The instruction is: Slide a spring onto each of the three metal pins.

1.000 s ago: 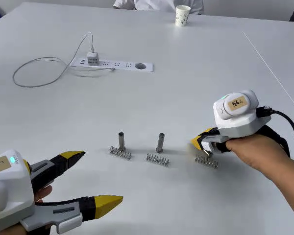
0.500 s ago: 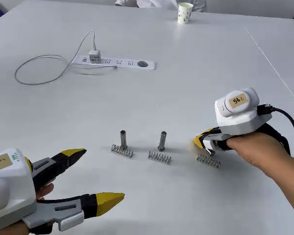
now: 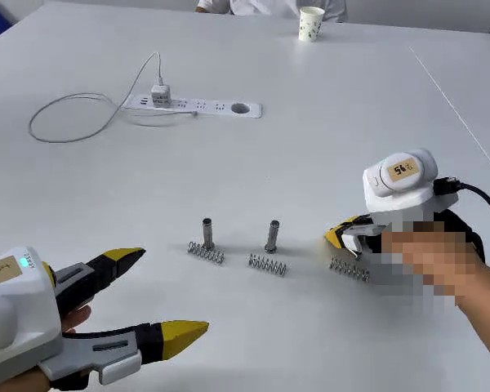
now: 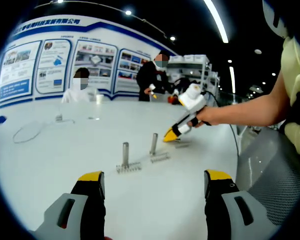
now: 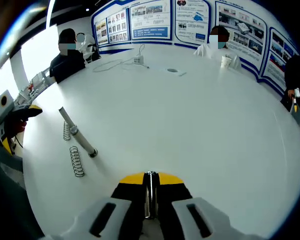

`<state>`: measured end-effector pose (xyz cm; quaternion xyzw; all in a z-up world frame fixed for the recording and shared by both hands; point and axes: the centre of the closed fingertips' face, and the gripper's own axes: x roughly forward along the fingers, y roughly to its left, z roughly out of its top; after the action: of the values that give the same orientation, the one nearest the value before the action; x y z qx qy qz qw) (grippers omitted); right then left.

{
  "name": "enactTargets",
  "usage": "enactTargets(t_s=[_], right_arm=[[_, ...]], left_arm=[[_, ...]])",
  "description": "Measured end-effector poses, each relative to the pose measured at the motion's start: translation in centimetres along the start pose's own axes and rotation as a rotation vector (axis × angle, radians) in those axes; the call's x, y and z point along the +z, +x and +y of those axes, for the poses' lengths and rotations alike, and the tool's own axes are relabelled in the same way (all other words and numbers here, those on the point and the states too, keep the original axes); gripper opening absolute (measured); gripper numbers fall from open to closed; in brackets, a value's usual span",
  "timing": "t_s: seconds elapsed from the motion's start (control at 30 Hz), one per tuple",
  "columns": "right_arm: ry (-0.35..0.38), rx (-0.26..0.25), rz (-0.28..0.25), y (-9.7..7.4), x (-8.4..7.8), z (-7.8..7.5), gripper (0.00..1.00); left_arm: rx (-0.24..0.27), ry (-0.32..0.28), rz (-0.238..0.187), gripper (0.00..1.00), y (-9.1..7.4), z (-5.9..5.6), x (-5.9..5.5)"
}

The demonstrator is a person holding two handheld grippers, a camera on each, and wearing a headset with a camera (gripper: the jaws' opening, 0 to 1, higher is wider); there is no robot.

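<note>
Just below the tips of the right claw point(image 3: 336, 238), the third spring point(image 3: 349, 269) lies flat on the table point(image 3: 327, 122). The jaws are pressed together on a thin metal pin point(image 5: 150, 197), exactly as a second ago. Beyond its tips stand the middle pin point(image 3: 273, 235) and the far pin point(image 3: 207, 232), with the middle spring point(image 3: 267, 264) and the far spring point(image 3: 206, 253) lying at their bases. The left claw point(image 3: 165, 292) stays spread wide and empty.

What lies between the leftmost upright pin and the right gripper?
In the head view, the second upright pin stands between the leftmost pin and the right gripper.
</note>
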<state>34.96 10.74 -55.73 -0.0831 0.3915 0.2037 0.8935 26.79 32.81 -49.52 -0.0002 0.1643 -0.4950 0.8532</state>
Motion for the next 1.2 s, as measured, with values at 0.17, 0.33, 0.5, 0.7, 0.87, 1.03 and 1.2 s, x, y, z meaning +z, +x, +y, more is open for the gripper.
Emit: enactTargets(t_s=[0.17,0.33,0.5,0.7,0.87,1.03,1.2], right_arm=[[-0.001,-0.006,-0.019,-1.1,0.5,0.1,0.09],[0.0,-0.011,-0.038,-2.3,0.7,0.2,0.09],[-0.008,-0.021,-0.057,-3.4,0.8,0.3,0.09],[-0.016,-0.029,-0.071,-4.0,0.8,0.3,0.09],[-0.023,-0.031,-0.078,-4.4,0.9,0.4,0.09],[-0.033,-0.032,-0.083,-4.8,0.8,0.4,0.09],[-0.041,-0.032,-0.082,-5.0,0.7,0.4,0.09]], left_arm=[[0.001,0.0,0.001,0.83,0.0,0.1,0.0],[-0.002,0.005,-0.005,0.83,0.1,0.0,0.2],[-0.002,0.006,-0.008,0.83,-0.1,0.0,0.2],[-0.003,0.012,-0.011,0.83,-0.2,-0.1,0.4],[-0.003,0.018,-0.015,0.83,-0.3,-0.2,0.7],[-0.004,0.022,-0.016,0.83,-0.4,-0.4,0.8],[-0.004,0.023,-0.014,0.83,-0.5,-0.5,0.8]])
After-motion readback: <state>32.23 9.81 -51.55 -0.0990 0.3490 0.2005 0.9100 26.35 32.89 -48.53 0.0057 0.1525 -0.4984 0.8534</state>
